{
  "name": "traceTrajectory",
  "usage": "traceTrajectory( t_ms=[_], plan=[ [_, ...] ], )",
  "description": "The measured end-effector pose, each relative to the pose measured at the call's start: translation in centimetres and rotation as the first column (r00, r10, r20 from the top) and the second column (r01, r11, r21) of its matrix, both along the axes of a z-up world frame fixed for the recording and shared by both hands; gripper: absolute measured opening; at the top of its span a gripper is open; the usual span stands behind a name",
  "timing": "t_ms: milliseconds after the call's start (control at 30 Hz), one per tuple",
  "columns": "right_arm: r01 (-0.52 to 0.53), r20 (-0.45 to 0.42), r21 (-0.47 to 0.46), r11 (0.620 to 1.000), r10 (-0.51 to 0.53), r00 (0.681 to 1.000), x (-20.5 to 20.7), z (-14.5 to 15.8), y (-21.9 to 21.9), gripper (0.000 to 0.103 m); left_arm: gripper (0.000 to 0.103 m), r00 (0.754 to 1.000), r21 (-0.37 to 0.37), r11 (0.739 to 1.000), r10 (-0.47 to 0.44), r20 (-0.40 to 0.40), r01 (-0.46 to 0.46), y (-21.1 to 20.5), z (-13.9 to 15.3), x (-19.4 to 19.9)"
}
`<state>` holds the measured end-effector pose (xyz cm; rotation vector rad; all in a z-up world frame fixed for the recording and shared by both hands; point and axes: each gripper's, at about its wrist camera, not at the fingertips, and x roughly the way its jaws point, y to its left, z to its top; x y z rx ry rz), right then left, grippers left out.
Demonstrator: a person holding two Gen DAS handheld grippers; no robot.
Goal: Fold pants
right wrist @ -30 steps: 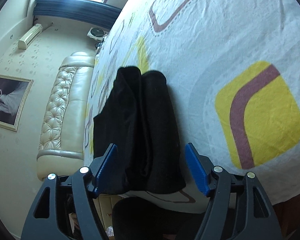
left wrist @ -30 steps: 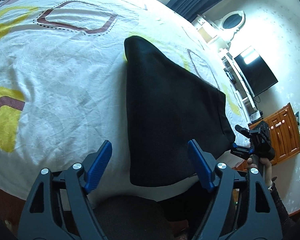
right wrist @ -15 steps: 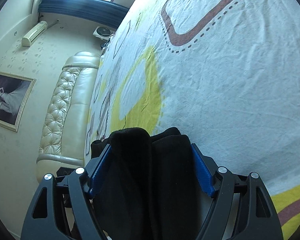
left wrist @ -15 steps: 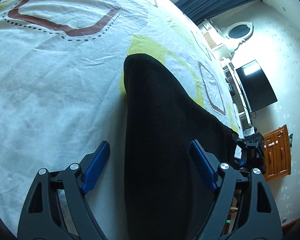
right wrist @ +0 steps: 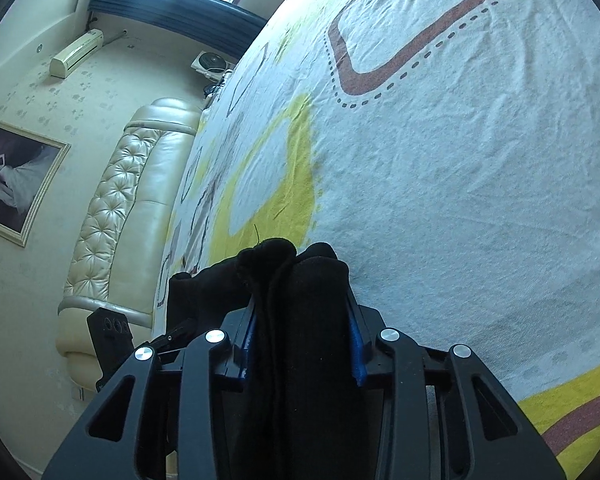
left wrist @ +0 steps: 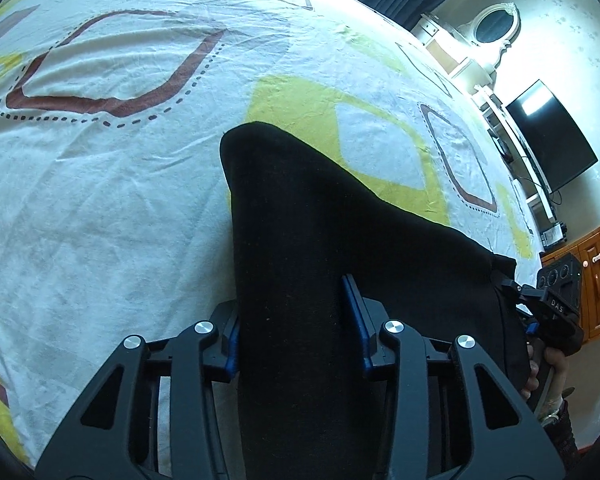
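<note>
The black pants [left wrist: 308, 248] lay folded on the bed [left wrist: 100, 184], on its white sheet with yellow and maroon shapes, and you had both near corners of them in your grip. Your left gripper [left wrist: 296, 340] had its blue pads pressed against a thick band of the fabric, which ran between the fingers and down out of sight. Your right gripper [right wrist: 300, 328] was clamped likewise on a bunched, layered end of the pants [right wrist: 300, 300], whose rolled edges stuck out just past the fingertips. In the left wrist view that right gripper [left wrist: 548, 300] showed at the far corner of the cloth, with your hand [left wrist: 548, 364] on its handle. Beyond the bed stood a dark television [left wrist: 548, 136] and wooden cabinets [left wrist: 596, 276]; on the other side, a padded cream headboard [right wrist: 116, 216] and a framed picture [right wrist: 16, 184].
</note>
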<state>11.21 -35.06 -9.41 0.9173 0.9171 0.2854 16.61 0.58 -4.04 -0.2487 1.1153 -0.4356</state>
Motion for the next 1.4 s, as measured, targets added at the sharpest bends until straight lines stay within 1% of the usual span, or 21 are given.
traceTrajectory(
  t_ms=[100, 167, 300, 600, 1167, 1333, 1400],
  plan=[
    [-0.002, 0.014, -0.036, 0.999, 0.003, 1.000, 0.4, 0.7, 0.4, 0.035, 0.036, 0.998, 0.085, 0.996, -0.013, 0.067, 0.007, -0.6, 0.8, -0.2],
    [-0.004, 0.020, -0.048, 0.999, 0.004, 1.000, 0.8, 0.8, 0.5, 0.035, 0.035, 0.996, 0.112, 0.994, -0.014, 0.087, 0.005, -0.8, 1.1, -0.2],
    [0.001, 0.024, -0.040, 0.999, 0.000, 1.000, 1.6, 0.6, 0.3, 0.035, 0.033, 0.997, 0.099, 0.995, 0.009, 0.080, -0.017, -0.3, 1.2, 0.8],
    [0.021, 0.045, -0.020, 1.000, -0.020, 0.999, 3.8, 0.2, 0.5, 0.035, 0.033, 0.995, 0.116, 0.993, 0.027, 0.093, -0.037, -0.2, 1.5, 3.5],
    [0.030, 0.066, -0.027, 0.999, -0.028, 0.997, 11.3, 0.1, 0.6, 0.035, 0.033, 0.993, 0.132, 0.988, 0.064, 0.103, -0.077, 0.4, 1.2, 10.6],
    [0.033, 0.065, -0.021, 0.999, -0.032, 0.997, 12.7, -0.4, 0.4, 0.035, 0.033, 0.993, 0.130, 0.988, 0.072, 0.098, -0.084, 0.4, 0.9, 11.9],
    [0.034, 0.058, -0.011, 0.999, -0.033, 0.998, 12.9, -0.7, 0.3, 0.035, 0.035, 0.992, 0.129, 0.988, 0.076, 0.098, -0.088, 0.4, 0.6, 12.1]
  ],
)
